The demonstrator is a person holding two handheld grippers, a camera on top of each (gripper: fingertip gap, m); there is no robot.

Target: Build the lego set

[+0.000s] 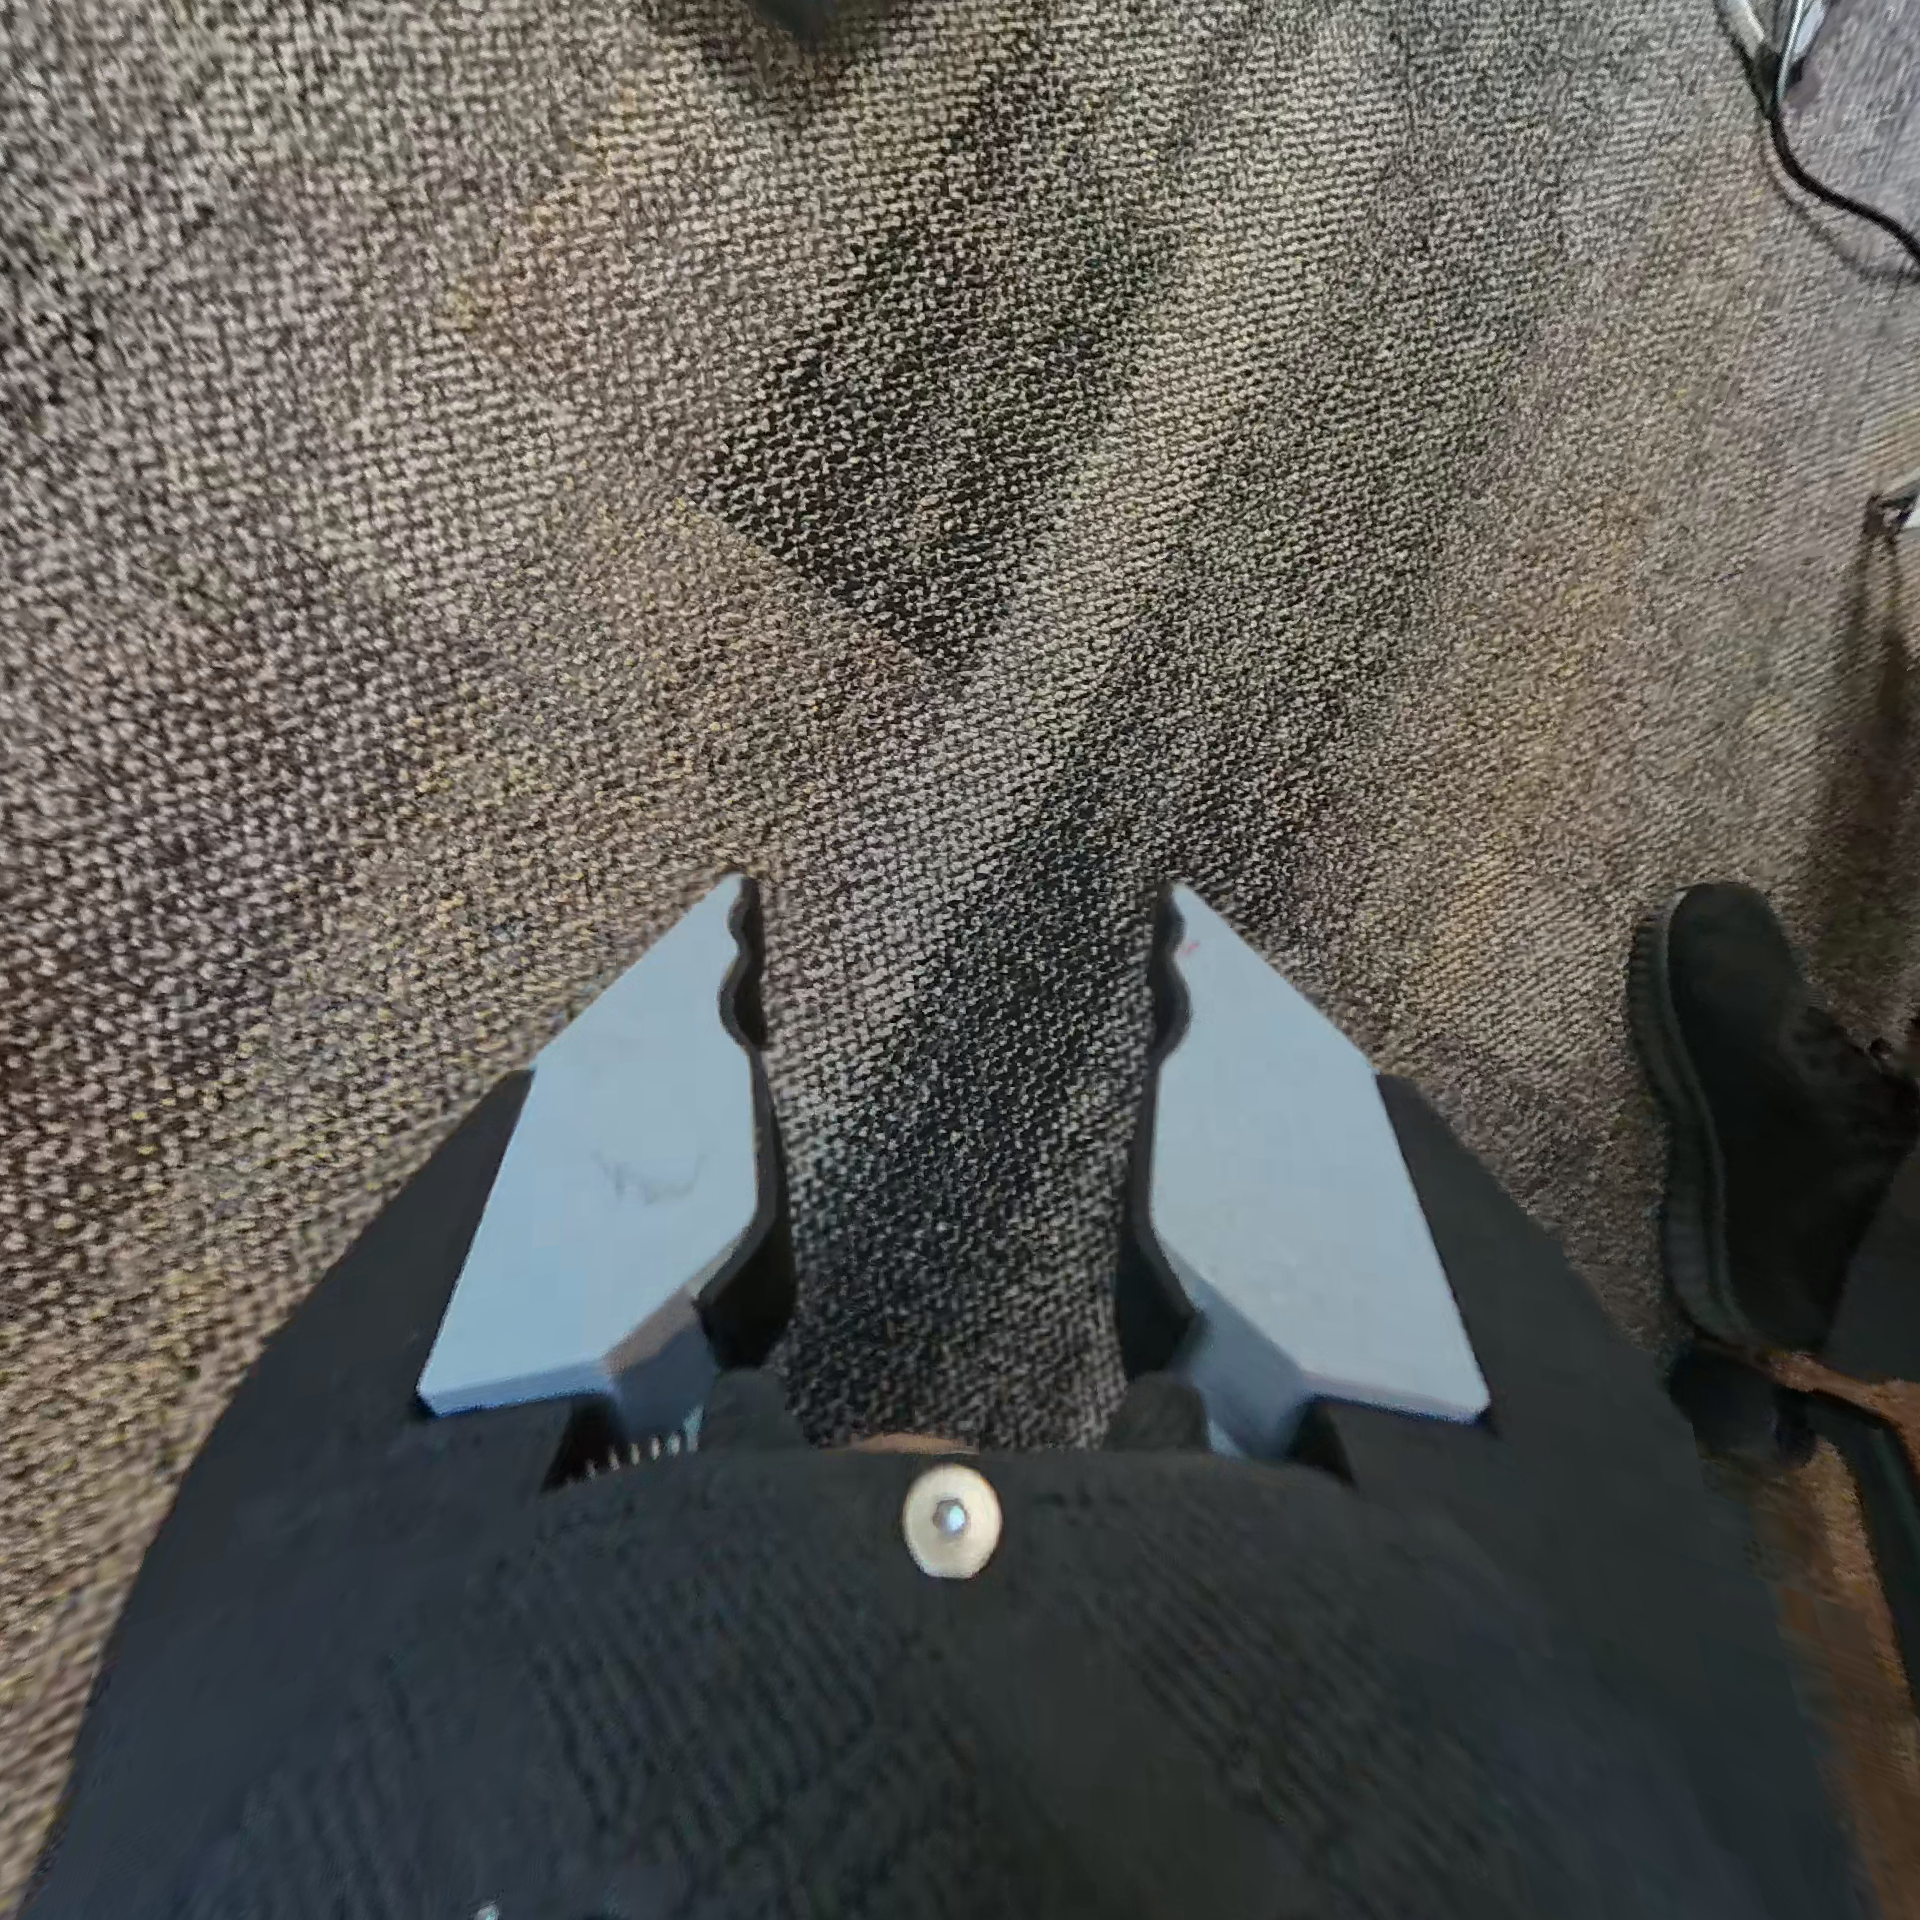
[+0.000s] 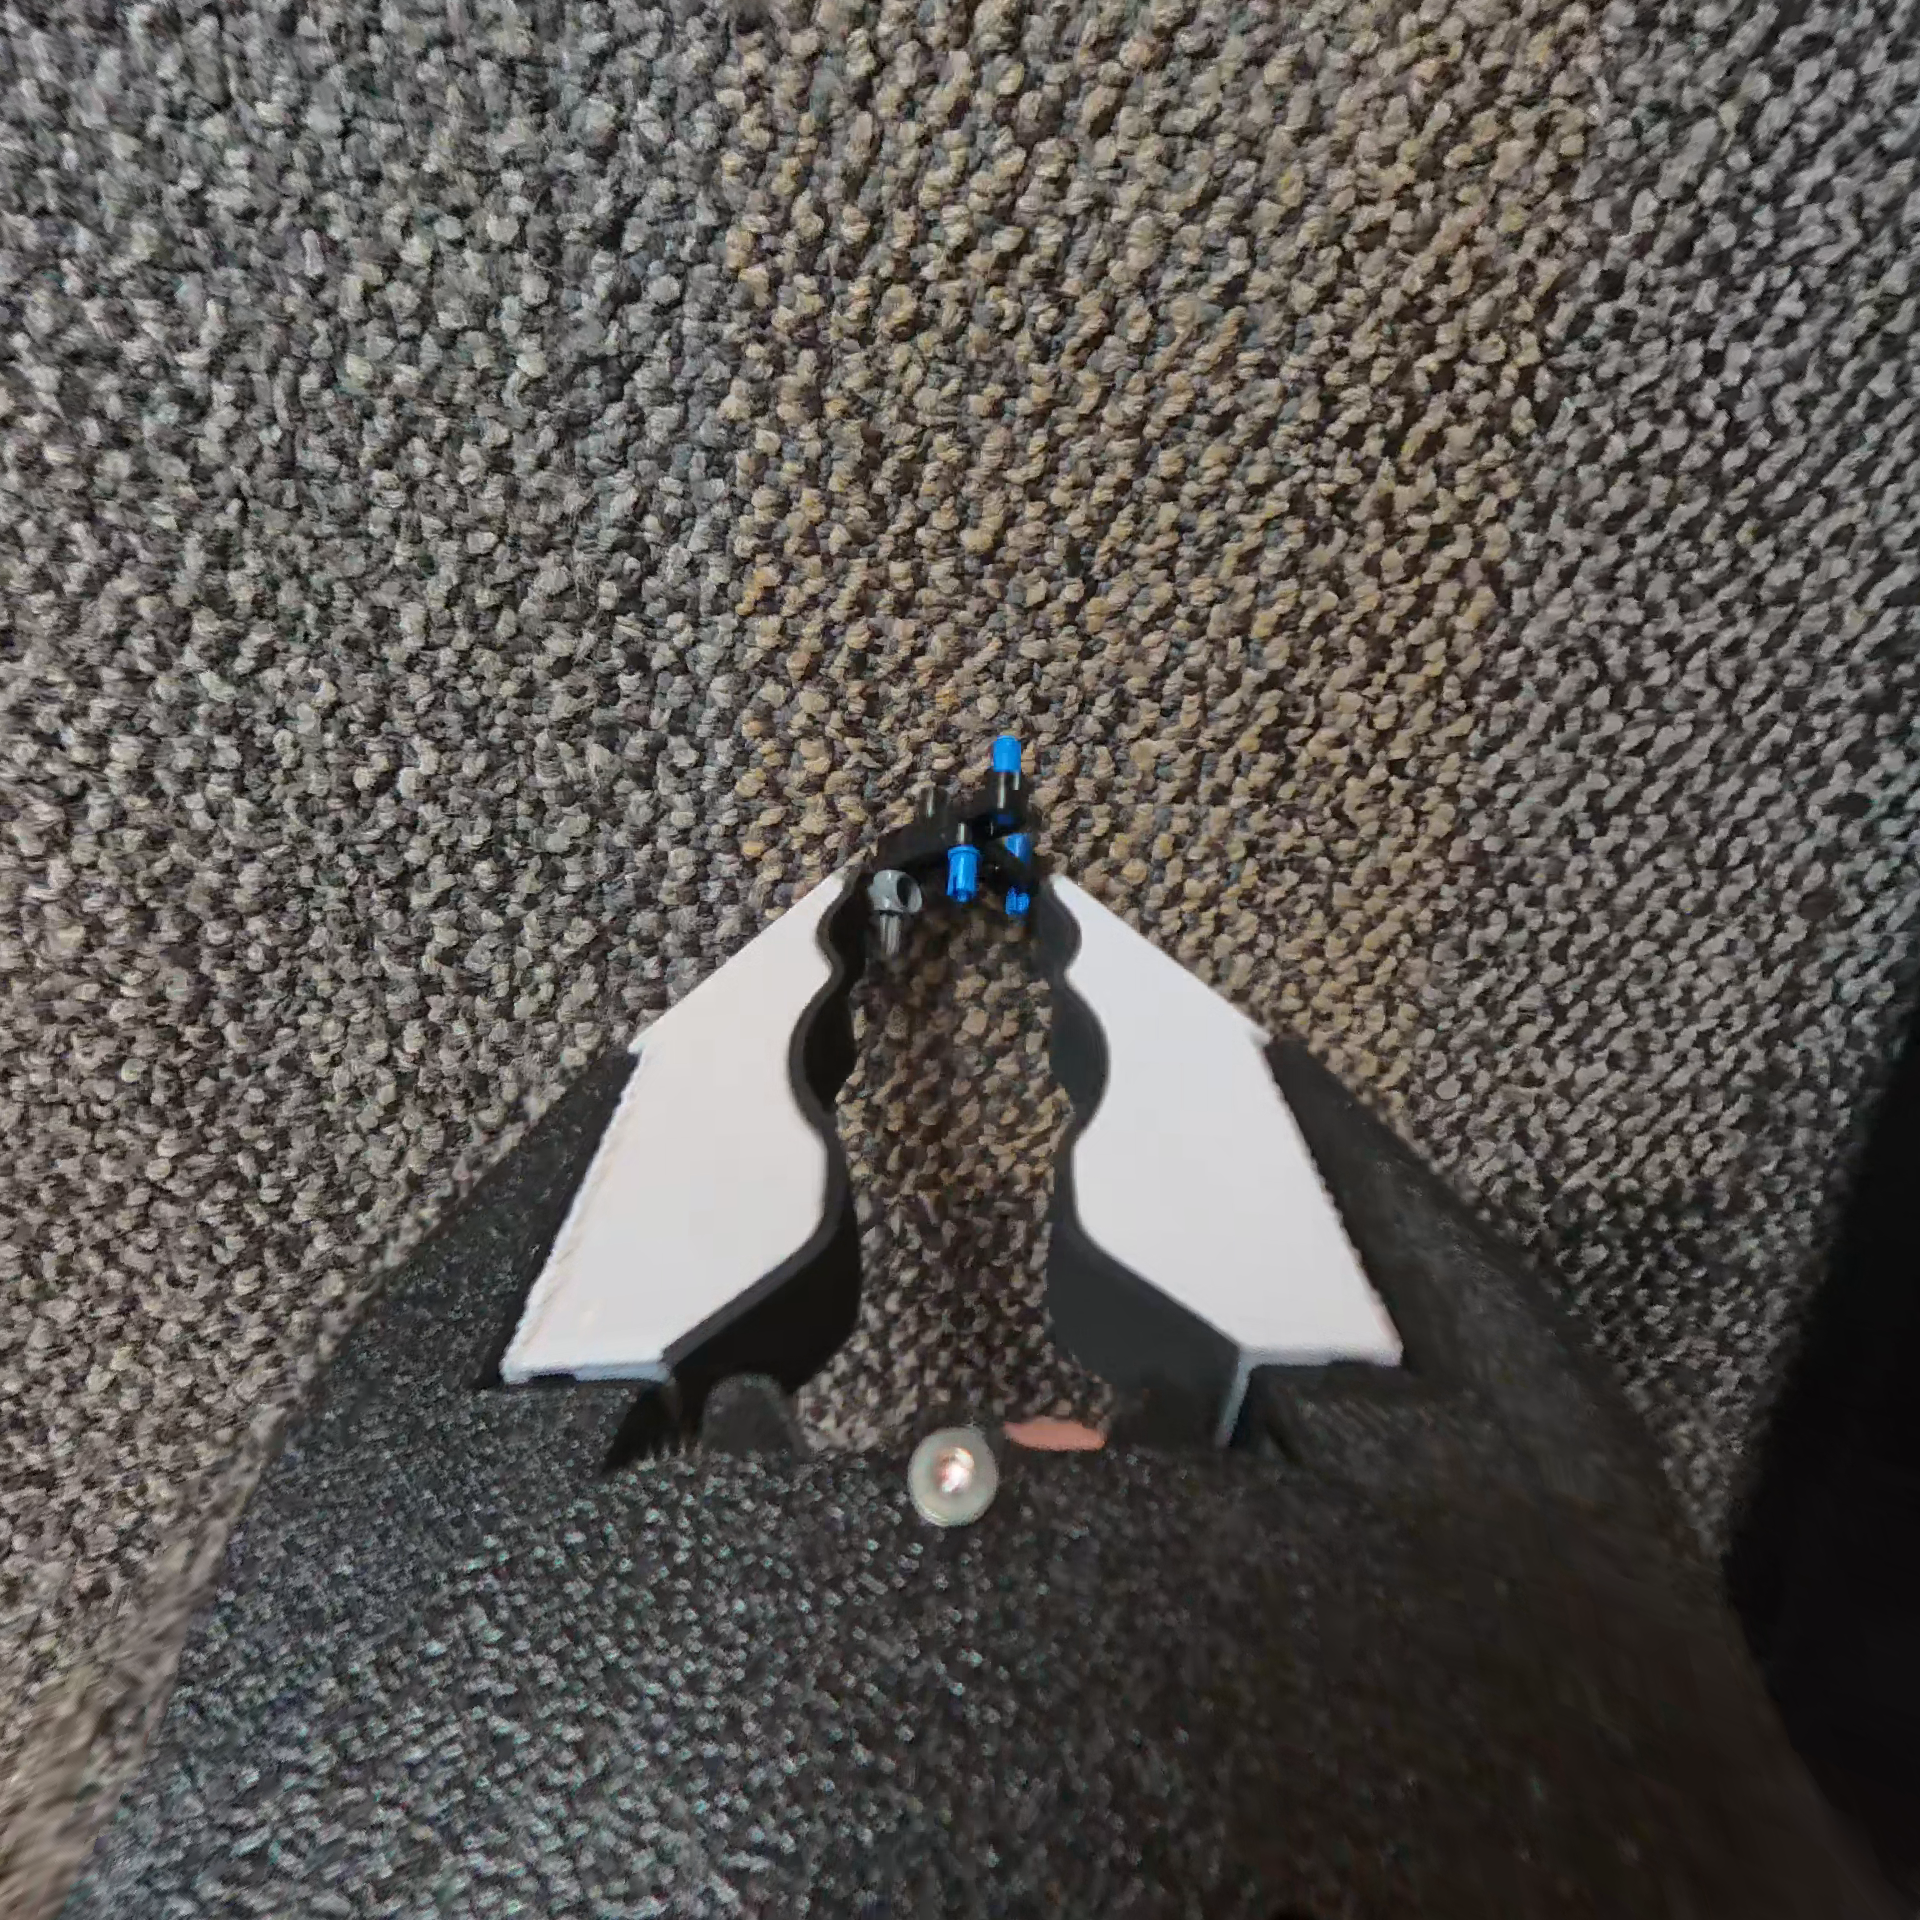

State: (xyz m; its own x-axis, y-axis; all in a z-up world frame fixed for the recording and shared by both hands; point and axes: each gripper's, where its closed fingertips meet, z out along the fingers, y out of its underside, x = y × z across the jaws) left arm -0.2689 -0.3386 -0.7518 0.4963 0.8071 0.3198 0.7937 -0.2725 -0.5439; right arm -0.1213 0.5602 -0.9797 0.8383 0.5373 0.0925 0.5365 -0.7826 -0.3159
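Between the right tongs (image 2: 951, 894), tips clenched on it: small lego assembly (image 2: 961, 847), black beams with blue pins and a grey connector, held over carpet (image 2: 1351, 520). Left tongs (image 1: 956, 935) released, empty. Build looks early; most pieces unseen. Room: mottled carpet, black shoe (image 1: 1756, 1122) right, cable (image 1: 1808, 156) far right.

Ahead of the left gripper (image 1: 958, 935) lies bare carpet (image 1: 520, 468), with nothing between its wide-apart fingers. A black shoe (image 1: 1756, 1101) stands off to its right, and a dark cable (image 1: 1808, 177) lies at the far right. The right gripper (image 2: 951, 899) has its tips blocked by a small lego assembly (image 2: 961, 847) of black, blue and grey pieces, with bare carpet all around it.
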